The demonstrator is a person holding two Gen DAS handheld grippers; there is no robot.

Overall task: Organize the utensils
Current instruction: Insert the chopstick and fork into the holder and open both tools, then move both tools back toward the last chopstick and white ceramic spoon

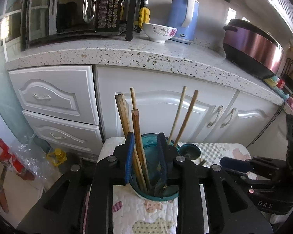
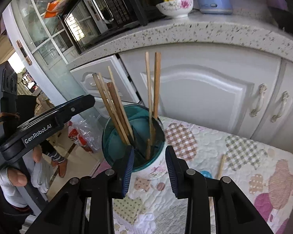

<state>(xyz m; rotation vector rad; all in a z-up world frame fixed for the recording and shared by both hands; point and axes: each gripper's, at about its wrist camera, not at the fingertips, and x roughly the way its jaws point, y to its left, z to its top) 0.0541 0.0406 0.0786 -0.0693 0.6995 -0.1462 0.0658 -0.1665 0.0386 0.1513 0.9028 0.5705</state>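
Left of the left tool (image 1: 145, 156), white drawers meet the floor, where a crinkled plastic bag (image 1: 27, 156) and a yellow toy (image 1: 57, 156) lie. Straight ahead of it, between its released fingers, stands the teal utensil holder (image 1: 150, 175) on a table covered by a quilted patchwork cloth (image 1: 138, 214); the fingers flank the holder's rim, and whether they touch it cannot be told. Chopsticks (image 1: 138, 136) stand tilted inside the holder in two groups. Just beyond the tool's right finger a small dark teal lid (image 1: 190, 151) lies on the cloth.

Above and behind, a speckled stone counter (image 1: 127, 52) carries a microwave (image 1: 78, 9), a flowered bowl (image 1: 159, 32), a blue kettle (image 1: 183, 19) and a purple cooker (image 1: 252, 46).

The right tool (image 2: 149, 167) hangs released, nothing between its fingers, the holder directly ahead. Right of it one loose chopstick (image 2: 221, 166) lies on the cloth.
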